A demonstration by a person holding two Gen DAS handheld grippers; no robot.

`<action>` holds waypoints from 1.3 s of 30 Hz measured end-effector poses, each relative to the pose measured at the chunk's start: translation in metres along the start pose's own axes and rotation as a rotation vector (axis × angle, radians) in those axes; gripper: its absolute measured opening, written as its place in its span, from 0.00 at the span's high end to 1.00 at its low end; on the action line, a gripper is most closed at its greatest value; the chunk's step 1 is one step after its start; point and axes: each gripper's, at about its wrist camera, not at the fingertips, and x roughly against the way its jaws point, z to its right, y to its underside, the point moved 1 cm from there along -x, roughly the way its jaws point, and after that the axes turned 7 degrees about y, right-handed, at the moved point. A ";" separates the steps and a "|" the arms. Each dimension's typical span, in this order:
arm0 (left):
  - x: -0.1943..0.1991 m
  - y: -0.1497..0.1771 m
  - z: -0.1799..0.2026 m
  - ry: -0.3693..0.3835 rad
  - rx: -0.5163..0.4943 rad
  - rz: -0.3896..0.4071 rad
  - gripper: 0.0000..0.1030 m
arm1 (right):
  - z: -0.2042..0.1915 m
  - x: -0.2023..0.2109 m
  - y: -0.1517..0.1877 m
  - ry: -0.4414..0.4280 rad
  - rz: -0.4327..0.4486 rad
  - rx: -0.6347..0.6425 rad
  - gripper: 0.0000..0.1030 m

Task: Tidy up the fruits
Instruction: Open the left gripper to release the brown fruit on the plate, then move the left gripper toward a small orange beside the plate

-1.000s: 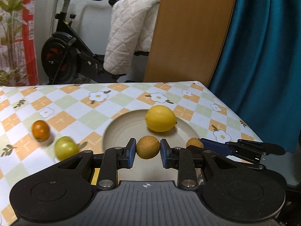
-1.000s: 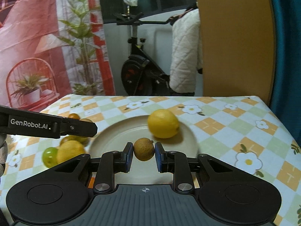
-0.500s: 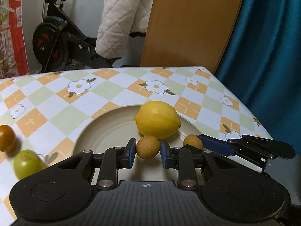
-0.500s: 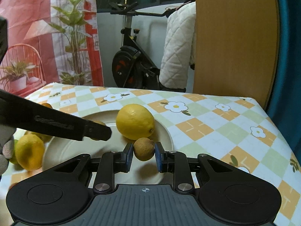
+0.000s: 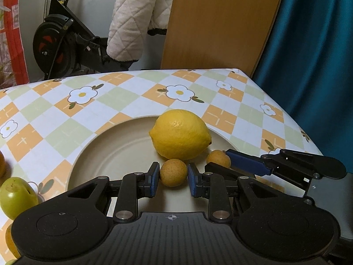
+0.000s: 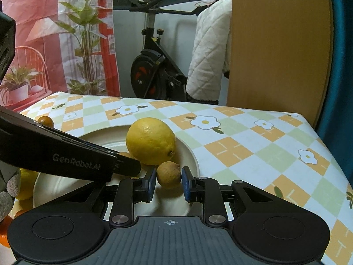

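A cream plate lies on the checkered table and holds a big lemon. My left gripper is shut on a small round tan fruit, low over the plate just in front of the lemon. My right gripper is shut on a second small tan fruit at the plate's right side, next to the lemon. Each gripper shows in the other's view, the right one and the left one.
A green fruit lies on the cloth left of the plate. A small orange fruit and a yellow fruit also lie off the plate. The table edge runs along the right by a teal curtain.
Both grippers moved forward and down toward the lemon, each still holding its small fruit. The two small fruits now sit close in front of the lemon on the plate.
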 end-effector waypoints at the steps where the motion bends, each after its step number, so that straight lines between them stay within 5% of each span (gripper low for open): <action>1: 0.000 0.000 0.000 -0.002 0.001 -0.001 0.72 | 0.000 0.000 0.000 0.002 -0.002 0.001 0.78; 15: 0.015 -0.004 0.002 -0.018 -0.003 0.024 0.59 | 0.002 0.013 -0.002 0.014 -0.003 -0.032 0.71; 26: 0.068 0.002 -0.002 -0.052 -0.010 0.063 0.59 | -0.007 0.052 -0.001 -0.014 0.006 -0.123 0.70; 39: 0.132 0.037 -0.021 -0.077 0.018 0.110 0.59 | -0.059 0.096 0.008 -0.075 0.022 -0.089 0.69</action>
